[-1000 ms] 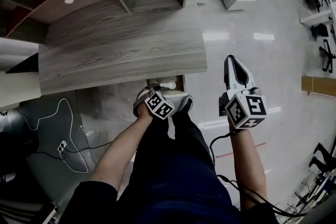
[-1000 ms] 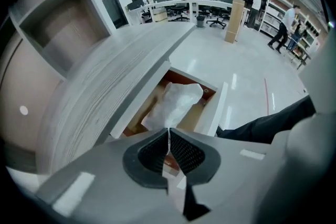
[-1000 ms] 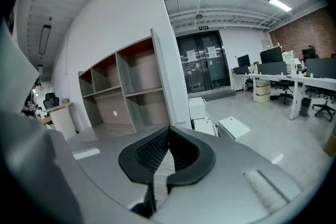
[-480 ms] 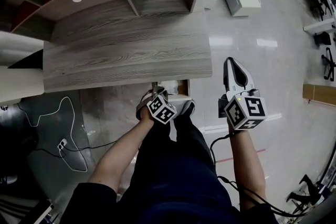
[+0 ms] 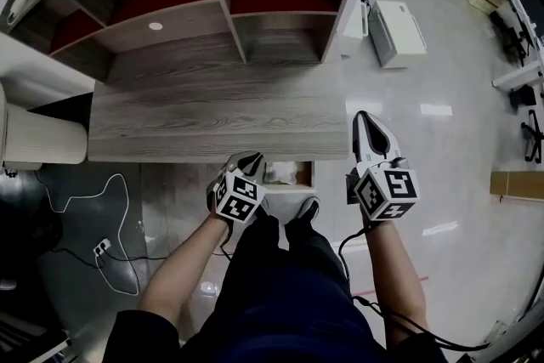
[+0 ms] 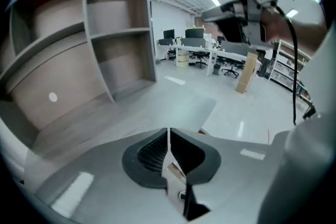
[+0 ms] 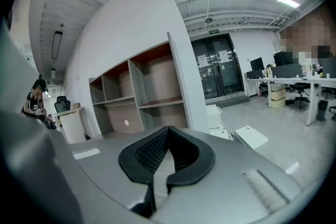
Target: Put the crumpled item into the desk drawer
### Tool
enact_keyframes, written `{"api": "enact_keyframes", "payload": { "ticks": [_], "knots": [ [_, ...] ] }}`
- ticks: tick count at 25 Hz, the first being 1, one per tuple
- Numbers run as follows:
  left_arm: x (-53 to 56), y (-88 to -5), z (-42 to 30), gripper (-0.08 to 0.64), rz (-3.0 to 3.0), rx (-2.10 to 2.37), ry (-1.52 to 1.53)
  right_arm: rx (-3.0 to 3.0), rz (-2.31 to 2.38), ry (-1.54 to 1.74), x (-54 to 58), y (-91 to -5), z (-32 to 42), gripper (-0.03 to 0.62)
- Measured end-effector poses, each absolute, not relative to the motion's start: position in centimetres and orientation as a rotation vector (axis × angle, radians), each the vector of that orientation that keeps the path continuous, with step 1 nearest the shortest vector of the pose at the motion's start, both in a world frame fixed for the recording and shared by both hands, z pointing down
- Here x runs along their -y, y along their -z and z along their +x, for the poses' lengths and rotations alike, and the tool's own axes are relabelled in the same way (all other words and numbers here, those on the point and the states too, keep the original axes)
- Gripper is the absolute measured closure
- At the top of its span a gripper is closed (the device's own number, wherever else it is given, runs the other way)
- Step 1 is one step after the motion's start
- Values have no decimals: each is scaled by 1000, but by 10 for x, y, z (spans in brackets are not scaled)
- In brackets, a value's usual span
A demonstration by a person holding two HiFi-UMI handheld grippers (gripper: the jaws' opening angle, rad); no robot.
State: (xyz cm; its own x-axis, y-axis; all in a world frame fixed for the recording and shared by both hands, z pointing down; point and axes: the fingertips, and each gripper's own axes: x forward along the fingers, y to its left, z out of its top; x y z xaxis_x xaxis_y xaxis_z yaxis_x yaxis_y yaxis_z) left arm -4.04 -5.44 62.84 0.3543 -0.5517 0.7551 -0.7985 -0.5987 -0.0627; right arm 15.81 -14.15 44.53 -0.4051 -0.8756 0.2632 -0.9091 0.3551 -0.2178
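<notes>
Where the head view looks steeply down, a grey wood-grain desk (image 5: 212,110) carries an open shelf unit (image 5: 238,4) with red back panels. At the desk's 6 o'clock edge, a shallow wood-sided drawer (image 5: 302,174) stands open. A pale, wrinkled lump inside it is apparently the crumpled item (image 5: 276,175). The left gripper (image 5: 246,159), a smooth grey shell with ribbed black pads, sits just beside the drawer at its 9 o'clock, jaws together on nothing. The right gripper (image 5: 365,118), at the drawer's 3 o'clock over the glossy floor (image 5: 442,140), likewise has its jaws pressed together, empty.
</notes>
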Motion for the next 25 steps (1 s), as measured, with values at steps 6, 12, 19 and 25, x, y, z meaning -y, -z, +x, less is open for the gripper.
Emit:
{"api": "enact_keyframes", "payload": {
  "ticks": [6, 12, 19, 25],
  "knots": [
    [104, -551, -81, 543, 2342, 1430, -943, 2565, 1626, -436, 155, -415, 138, 586],
    [141, -461, -91, 543, 2420, 1609, -700, 2612, 1597, -361, 164, -384, 120, 586],
    [156, -376, -88, 543, 2543, 1718, -477, 2682, 1576, -312, 174, -346, 103, 586],
    [166, -343, -90, 543, 2569, 1748, -357, 2722, 1579, -240, 182, -315, 94, 586]
  ]
}}
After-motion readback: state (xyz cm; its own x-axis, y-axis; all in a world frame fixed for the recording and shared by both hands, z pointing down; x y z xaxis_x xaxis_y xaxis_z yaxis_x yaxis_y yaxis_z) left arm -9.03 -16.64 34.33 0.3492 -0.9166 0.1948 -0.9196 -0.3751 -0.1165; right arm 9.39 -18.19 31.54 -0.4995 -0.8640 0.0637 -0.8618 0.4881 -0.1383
